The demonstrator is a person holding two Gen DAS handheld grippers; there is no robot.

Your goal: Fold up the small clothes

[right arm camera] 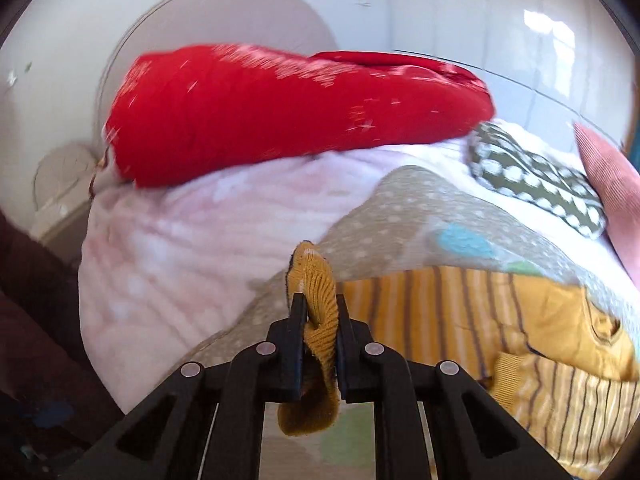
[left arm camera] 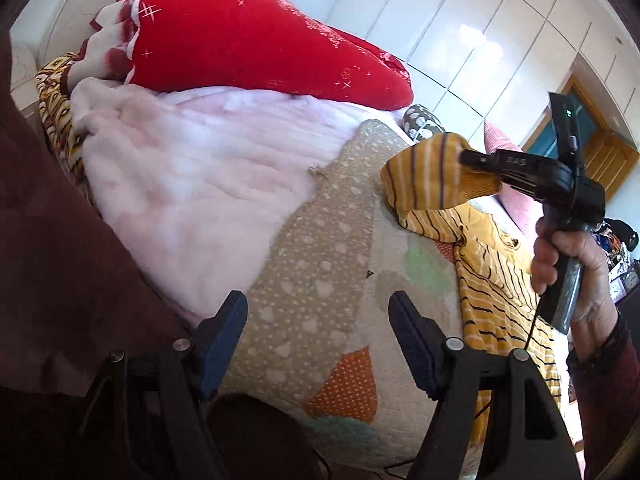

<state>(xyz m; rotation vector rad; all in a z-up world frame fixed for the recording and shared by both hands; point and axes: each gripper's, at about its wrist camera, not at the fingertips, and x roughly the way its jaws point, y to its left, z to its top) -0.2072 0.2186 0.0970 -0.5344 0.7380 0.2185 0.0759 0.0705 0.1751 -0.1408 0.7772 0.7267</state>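
Right gripper [right arm camera: 318,312] clamped tight on the ribbed cuff [right arm camera: 316,280] of a small yellow striped garment [left arm camera: 492,264], lifting one sleeve [left arm camera: 424,176] clear of the bed, probably to carry it across the body for a first fold. Rest of the garment lying crumpled on the patchwork quilt [left arm camera: 316,264], near the bed's edge, well apart from the piled pink blanket [left arm camera: 200,184] and red pillow [left arm camera: 256,36]. Left gripper [left arm camera: 318,344] spread wide and empty, hovering low over the quilt, likely waiting to pin or take the other side. Slack knit apt to sag and slip.
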